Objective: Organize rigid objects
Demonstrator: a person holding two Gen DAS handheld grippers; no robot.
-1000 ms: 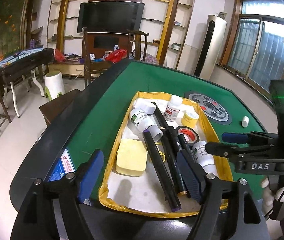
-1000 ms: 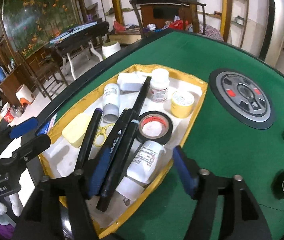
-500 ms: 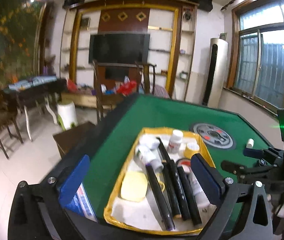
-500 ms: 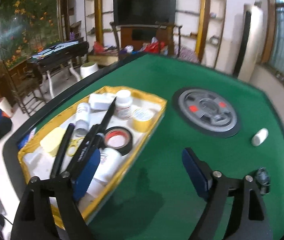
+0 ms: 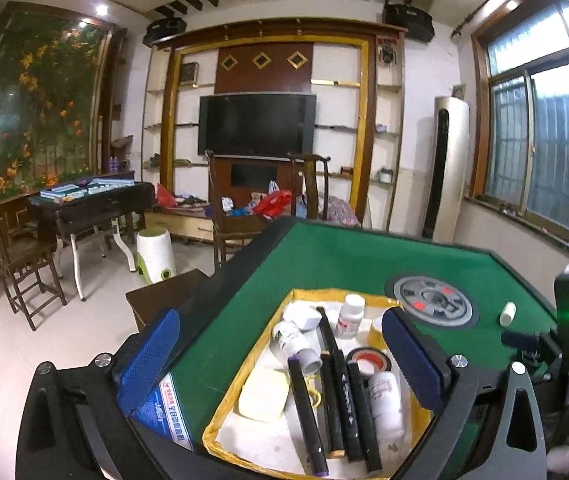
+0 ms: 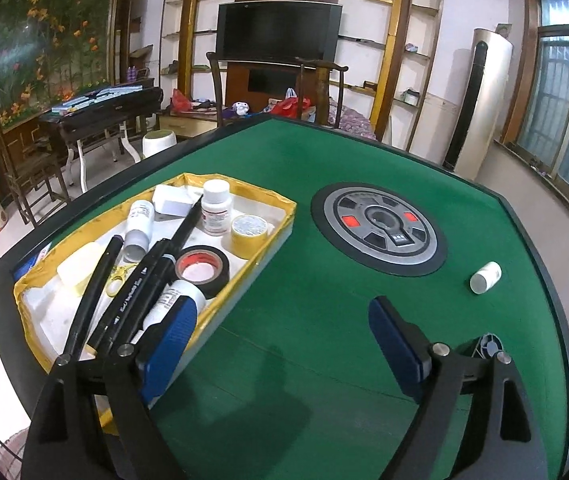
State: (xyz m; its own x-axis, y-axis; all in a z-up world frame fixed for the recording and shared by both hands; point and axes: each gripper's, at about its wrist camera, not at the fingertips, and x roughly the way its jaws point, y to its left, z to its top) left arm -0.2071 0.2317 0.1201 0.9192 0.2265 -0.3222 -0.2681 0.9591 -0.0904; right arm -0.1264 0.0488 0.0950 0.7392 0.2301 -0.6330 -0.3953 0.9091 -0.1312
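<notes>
A yellow-rimmed tray [image 6: 276, 208] sits on the green felt table and holds black markers [image 6: 140, 284], white bottles [image 6: 215, 208], a black tape roll [image 6: 202, 268], a yellow tape roll [image 6: 248, 232], a pale yellow box [image 5: 264, 394] and a white box [image 5: 302, 316]. My left gripper [image 5: 280, 360] hangs open above the tray's [image 5: 244, 368] near end, nothing between its pads. My right gripper [image 6: 280, 344] is over bare felt just right of the tray, jaws opening and empty. A small white bottle [image 6: 484, 277] lies alone on the felt at the right.
A round grey control panel [image 6: 378, 228] is set into the table's middle. A small dark fitting [image 6: 490, 346] sits by the near right edge. The black table rim [image 6: 84, 200] runs along the left, with chairs and a stool on the floor beyond.
Both grippers have risen and tilted up, backing away from the tray. Both sets of jaws have widened. The right gripper has shifted right, from over the tray to over bare felt.
</notes>
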